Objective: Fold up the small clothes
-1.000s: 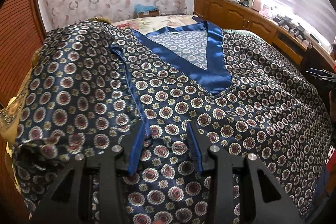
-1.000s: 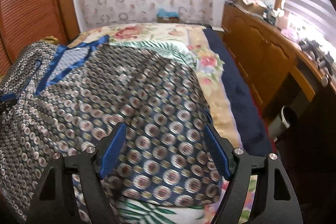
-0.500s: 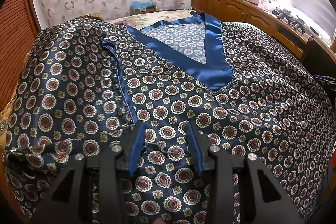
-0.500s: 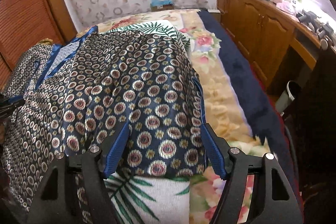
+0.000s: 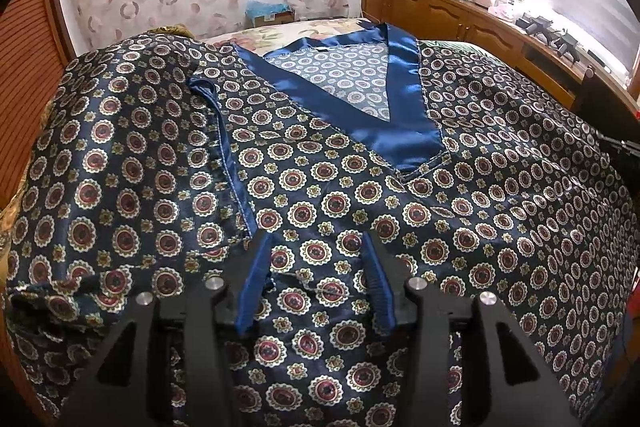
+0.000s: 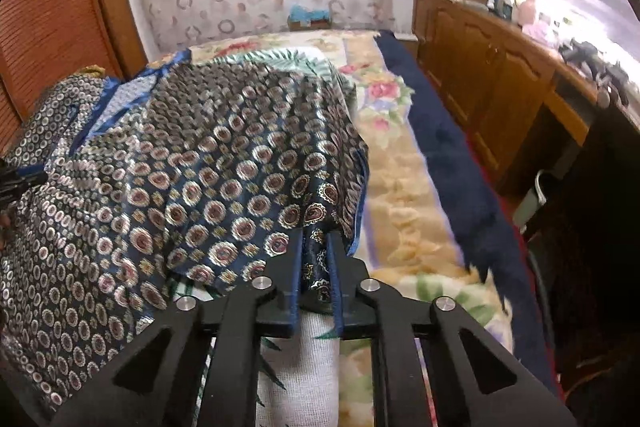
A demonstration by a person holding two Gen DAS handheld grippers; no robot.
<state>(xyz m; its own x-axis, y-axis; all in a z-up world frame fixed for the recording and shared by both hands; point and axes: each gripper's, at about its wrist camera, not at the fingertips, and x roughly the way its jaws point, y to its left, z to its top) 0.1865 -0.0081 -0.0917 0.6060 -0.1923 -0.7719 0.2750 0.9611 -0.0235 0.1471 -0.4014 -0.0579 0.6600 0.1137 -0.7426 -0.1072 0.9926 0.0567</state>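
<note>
**Right fingers pinch the sleeve corner; left ones stand apart on the chest**

My right gripper has just been closing, and its pads now clamp a bunched corner of the patterned satin top – its outer edge, out over the floral bedspread. My left gripper has just been opening a little; its fingers stand apart, lying on the cloth beside the blue-piped armhole seam, pinching nothing that I can see. The top spreads away from both hands, with its blue V-neck band farthest off (long axis running away from me). My right hand holds the free edge, so I judge it must carry that edge across toward the left.
</note>
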